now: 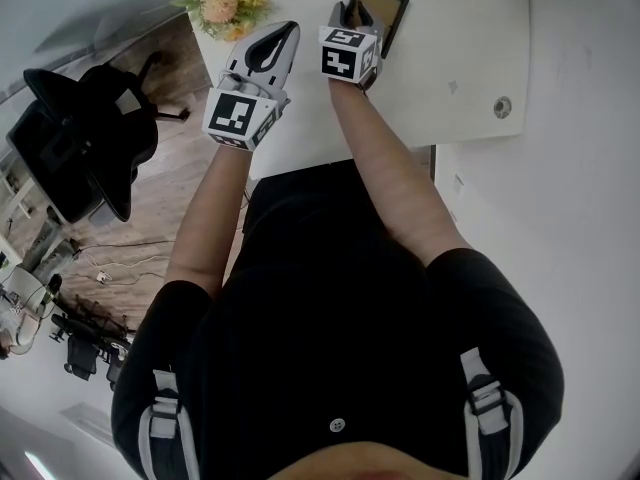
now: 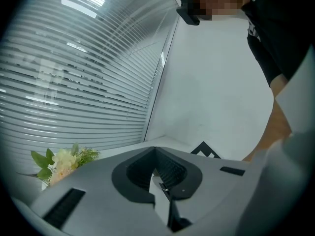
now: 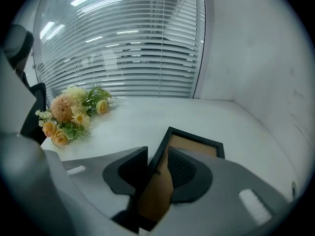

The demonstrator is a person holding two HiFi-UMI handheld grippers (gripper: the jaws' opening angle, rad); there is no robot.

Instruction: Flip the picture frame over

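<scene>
So the flip hasn't really started yet: the black-rimmed rectangular picture frame with the brown panel facing up lies flat on the white table, near the wall. The right gripper has its jaws narrowed onto the frame's near left rail, looks like a pinch. The left gripper is closed up with nothing in it, hanging beside the other one. Lifting and turning are left.
</scene>
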